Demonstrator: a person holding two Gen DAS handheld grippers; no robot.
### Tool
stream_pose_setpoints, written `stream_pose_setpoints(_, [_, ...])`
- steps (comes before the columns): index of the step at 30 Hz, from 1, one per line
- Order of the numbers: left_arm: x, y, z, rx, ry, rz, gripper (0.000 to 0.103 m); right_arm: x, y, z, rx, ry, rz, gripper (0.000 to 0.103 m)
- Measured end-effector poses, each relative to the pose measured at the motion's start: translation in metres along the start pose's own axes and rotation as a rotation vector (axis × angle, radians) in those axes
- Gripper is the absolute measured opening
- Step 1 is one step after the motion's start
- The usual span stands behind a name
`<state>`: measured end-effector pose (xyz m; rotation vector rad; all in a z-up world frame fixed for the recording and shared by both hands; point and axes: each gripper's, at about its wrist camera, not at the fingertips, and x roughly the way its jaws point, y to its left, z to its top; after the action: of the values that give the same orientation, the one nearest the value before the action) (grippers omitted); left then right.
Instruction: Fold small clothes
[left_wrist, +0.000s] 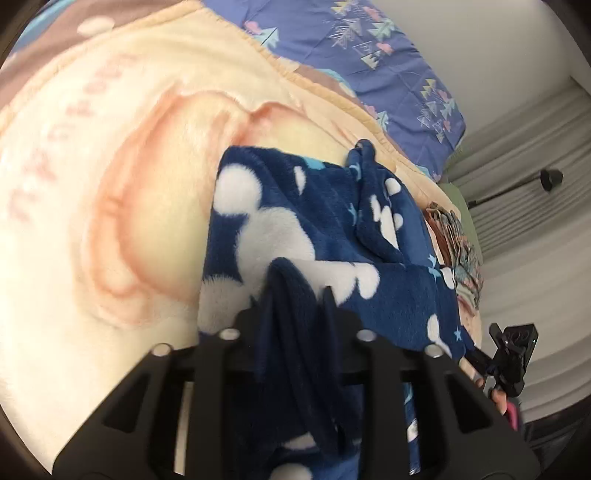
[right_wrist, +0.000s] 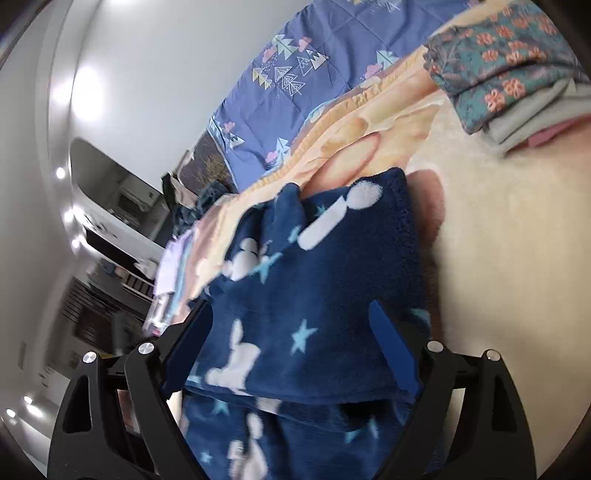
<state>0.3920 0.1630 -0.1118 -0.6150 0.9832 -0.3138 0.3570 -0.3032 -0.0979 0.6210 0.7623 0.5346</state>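
Left tongs (left_wrist: 295, 288) part-spread, fleece garment (left_wrist: 314, 229) edge between; right tongs (right_wrist: 291, 332) spread over fleece.

both views are bright and evenly lit by soft indoor light. strong fisheye curvature bends the bed (left_wrist: 92, 155) and wall (right_wrist: 155, 74); dark vignette fills the corners. in the right wrist view, round glare spots line the glossy wall at left, and the furniture (right_wrist: 110, 229) below smears with motion blur. in the left wrist view, the cream blanket's lettering (left_wrist: 48, 147) is soft, and the near fleece garment (left_wrist: 295, 229) between the tongs falls out of focus, in shadow.
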Motion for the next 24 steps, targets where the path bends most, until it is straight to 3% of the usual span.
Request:
stream_pose_setpoints(1, [-0.010, -0.007, -0.001, 0.033, -0.031, 0.026, 0.049, 0.000, 0.000, -0.002, -0.013, 0.003, -0.008, 0.087])
stream_pose_setpoints(2, [-0.018, -0.013, -0.003, 0.063, -0.064, 0.049, 0.052, 0.000, 0.000, -0.003, -0.017, 0.004, -0.010, 0.087])
stream_pose_setpoints(5, [-0.038, -0.039, -0.009, 0.145, -0.125, 0.061, 0.052, -0.004, 0.002, -0.003, -0.008, -0.014, -0.013, 0.087])
stream_pose_setpoints(7, [-0.047, -0.060, -0.016, 0.208, -0.141, 0.035, 0.051, -0.008, 0.008, -0.001, -0.022, -0.043, -0.009, 0.078])
stream_pose_setpoints(9, [-0.046, -0.082, -0.026, 0.276, -0.144, 0.042, 0.042, -0.005, 0.014, 0.000, -0.049, -0.046, -0.051, 0.038])
stream_pose_setpoints(10, [-0.040, -0.092, -0.030, 0.300, -0.133, 0.055, 0.032, 0.002, 0.015, -0.001, -0.061, -0.027, -0.093, 0.031])
stream_pose_setpoints(12, [-0.021, -0.100, -0.040, 0.322, -0.094, 0.094, 0.020, 0.015, 0.008, -0.006, -0.055, 0.017, -0.162, 0.015])
stream_pose_setpoints(15, [0.021, -0.084, -0.054, 0.308, -0.027, 0.205, 0.013, 0.034, -0.009, -0.019, -0.041, 0.062, -0.243, 0.002])
stream_pose_setpoints(17, [0.034, -0.073, -0.063, 0.322, -0.051, 0.216, 0.012, 0.034, -0.010, -0.019, -0.055, 0.059, -0.241, 0.002])
stream_pose_setpoints(20, [0.014, -0.070, -0.067, 0.286, -0.078, 0.176, 0.012, 0.015, -0.008, -0.017, 0.019, 0.078, -0.209, 0.013])
stream_pose_setpoints(23, [-0.027, -0.071, -0.082, 0.275, -0.114, 0.140, 0.024, -0.033, 0.010, -0.027, 0.021, 0.045, -0.156, 0.053])
stream_pose_setpoints(24, [-0.044, -0.071, -0.092, 0.284, -0.134, 0.126, 0.033, -0.053, 0.018, -0.035, -0.012, 0.032, -0.156, 0.060])
